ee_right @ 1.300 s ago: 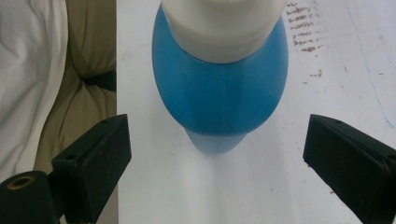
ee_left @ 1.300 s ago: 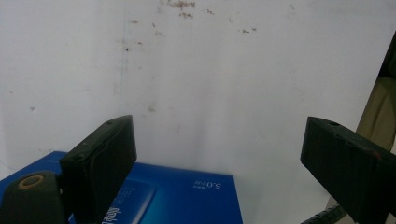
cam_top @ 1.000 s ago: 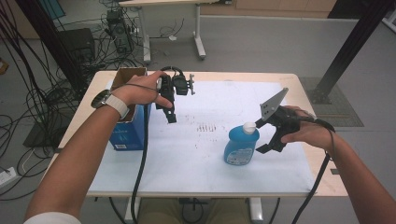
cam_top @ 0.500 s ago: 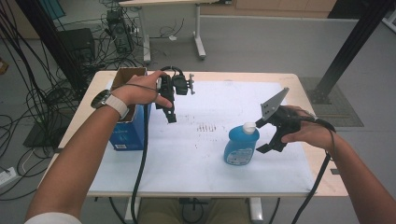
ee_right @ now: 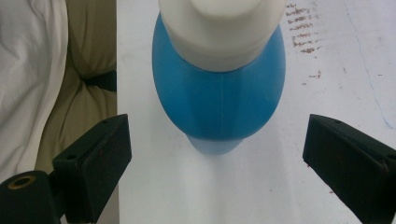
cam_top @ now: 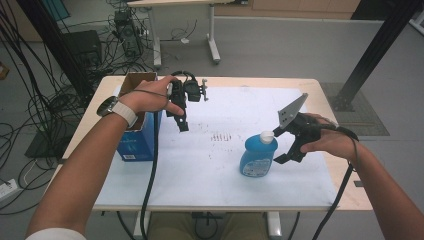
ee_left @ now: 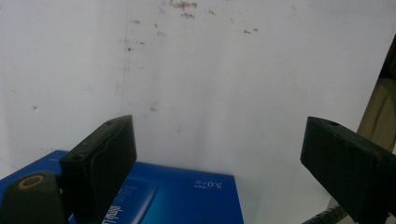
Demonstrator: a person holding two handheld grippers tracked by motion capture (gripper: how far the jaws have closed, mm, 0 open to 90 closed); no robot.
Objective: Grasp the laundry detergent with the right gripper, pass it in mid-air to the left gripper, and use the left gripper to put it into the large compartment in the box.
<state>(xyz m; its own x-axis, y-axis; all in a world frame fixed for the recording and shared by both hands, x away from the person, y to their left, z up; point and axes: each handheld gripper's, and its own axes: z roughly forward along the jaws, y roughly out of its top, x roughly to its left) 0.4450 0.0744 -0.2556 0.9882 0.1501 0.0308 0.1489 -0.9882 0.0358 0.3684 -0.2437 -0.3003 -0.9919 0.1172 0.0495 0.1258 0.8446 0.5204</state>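
Only above: blue bottle (cam_top: pixel 258 156) beside right gripper (cam_top: pixel 283 145).

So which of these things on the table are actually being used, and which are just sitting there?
In use:
- blue bottle, white cap, upright
- right gripper, open, right beside the bottle
- left gripper, open, held above the white sheet

Just lying about:
- blue box at the table's left
- white sheet covering the table

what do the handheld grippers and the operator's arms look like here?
Both grippers, left gripper and right gripper, are black with two blocky jaws and trailing black cables. The right carries a grey three-cornered plate. The person wears a wristwatch with a white band; a white sleeve edge shows.
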